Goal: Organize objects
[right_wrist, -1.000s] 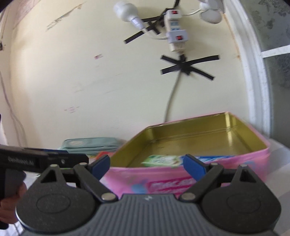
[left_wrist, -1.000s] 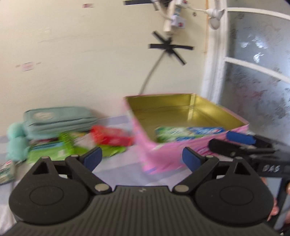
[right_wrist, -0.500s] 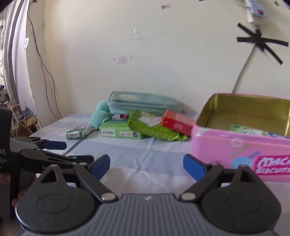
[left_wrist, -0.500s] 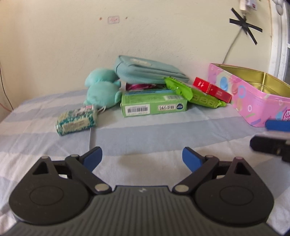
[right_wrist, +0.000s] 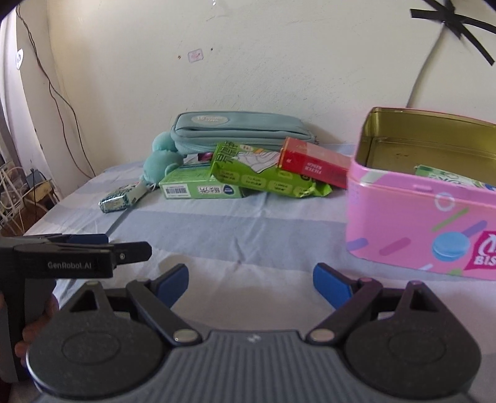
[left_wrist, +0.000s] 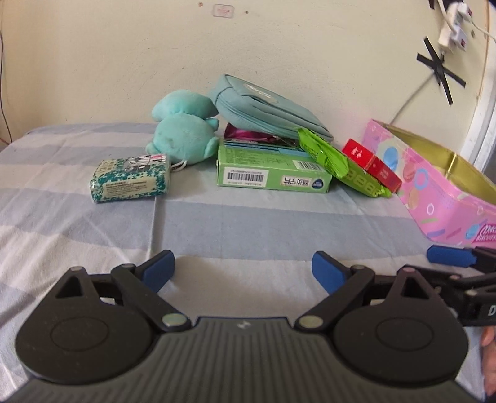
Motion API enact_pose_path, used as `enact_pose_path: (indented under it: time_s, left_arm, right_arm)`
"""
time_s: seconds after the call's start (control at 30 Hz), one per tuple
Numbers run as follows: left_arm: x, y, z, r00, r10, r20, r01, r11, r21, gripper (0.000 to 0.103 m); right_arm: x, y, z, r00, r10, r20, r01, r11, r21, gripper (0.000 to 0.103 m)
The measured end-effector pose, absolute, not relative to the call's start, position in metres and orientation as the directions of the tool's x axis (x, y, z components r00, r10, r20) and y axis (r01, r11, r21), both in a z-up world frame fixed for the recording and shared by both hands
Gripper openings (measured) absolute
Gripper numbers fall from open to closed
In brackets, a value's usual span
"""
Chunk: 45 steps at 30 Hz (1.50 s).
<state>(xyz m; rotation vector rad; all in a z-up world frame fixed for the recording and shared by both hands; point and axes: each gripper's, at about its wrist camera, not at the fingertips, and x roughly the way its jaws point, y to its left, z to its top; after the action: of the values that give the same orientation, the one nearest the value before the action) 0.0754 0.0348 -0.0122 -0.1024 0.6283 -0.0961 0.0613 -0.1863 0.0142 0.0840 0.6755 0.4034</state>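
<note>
A pink biscuit tin stands open at the right with a green-and-blue box inside. A pile lies by the wall: a teal pouch, a teal plush, a green box, a green packet, a red box and a patterned tissue pack. My left gripper is open and empty, well short of the pile. My right gripper is open and empty, in front of the tin.
Everything lies on a blue-and-white striped sheet. The cream wall stands right behind the pile, with a taped cable and power strip. Cables and clutter show past the bed's left edge.
Both views swung from the tin and the wall down and left to the pile on the bed. Both grippers stayed open and empty.
</note>
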Motion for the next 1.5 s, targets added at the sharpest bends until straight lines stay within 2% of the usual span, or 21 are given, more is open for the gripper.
enact_pose_path:
  time_s: [0.33,0.53,0.67,0.7,0.8,0.97,1.17,1.27,1.3,1.33,1.37,1.5]
  left_arm:
    - [0.077,0.045,-0.012,0.81,-0.12,-0.575,0.024,0.985,-0.171,0.1]
    - [0.077,0.046,-0.012,0.809,-0.124,-0.574,0.026,0.984,-0.177,0.101]
    - [0.077,0.047,-0.012,0.81,-0.133,-0.571,0.025,0.981,-0.193,0.101]
    - [0.078,0.047,-0.012,0.811,-0.134,-0.57,0.025,0.98,-0.195,0.101]
    - [0.078,0.048,-0.012,0.811,-0.138,-0.568,0.025,0.979,-0.201,0.101]
    - [0.078,0.052,-0.012,0.812,-0.154,-0.562,0.025,0.973,-0.23,0.101]
    - [0.076,0.08,-0.013,0.824,-0.249,-0.509,0.001,0.899,-0.438,0.101]
    - [0.075,0.082,-0.012,0.826,-0.262,-0.499,0.0,0.886,-0.465,0.101]
    - [0.075,0.081,-0.012,0.826,-0.263,-0.499,0.002,0.886,-0.464,0.101]
    - [0.075,0.08,-0.012,0.826,-0.263,-0.499,0.004,0.887,-0.462,0.101]
    - [0.075,0.08,-0.012,0.826,-0.264,-0.498,0.006,0.887,-0.461,0.101]
    - [0.074,0.081,-0.013,0.827,-0.27,-0.493,0.009,0.883,-0.469,0.101]
  right_arm:
    - [0.093,-0.163,0.018,0.728,0.381,-0.57,-0.317,0.924,0.212,0.09]
    - [0.102,-0.122,0.027,0.831,0.23,-0.506,-0.343,0.929,-0.141,0.091]
    - [0.119,-0.101,0.026,0.852,0.192,-0.488,-0.355,0.896,-0.268,0.087]
    - [0.125,-0.096,0.025,0.859,0.174,-0.481,-0.349,0.887,-0.303,0.081]
    - [0.139,-0.089,0.019,0.865,0.128,-0.486,-0.341,0.859,-0.382,0.042]
    - [0.111,-0.094,0.019,0.883,0.142,-0.447,-0.352,0.83,-0.432,0.031]
    - [0.019,-0.107,0.016,0.852,0.307,-0.423,-0.49,0.752,-0.44,0.032]
    - [-0.026,-0.11,0.017,0.767,0.45,-0.457,-0.628,0.671,-0.394,0.043]
    - [-0.036,-0.112,0.018,0.753,0.472,-0.459,-0.646,0.664,-0.377,0.055]
    - [-0.043,-0.115,0.019,0.747,0.485,-0.456,-0.652,0.668,-0.358,0.073]
    - [-0.046,-0.118,0.02,0.742,0.494,-0.453,-0.655,0.678,-0.334,0.08]
    - [-0.036,-0.14,0.031,0.726,0.521,-0.448,-0.635,0.758,-0.148,0.082]
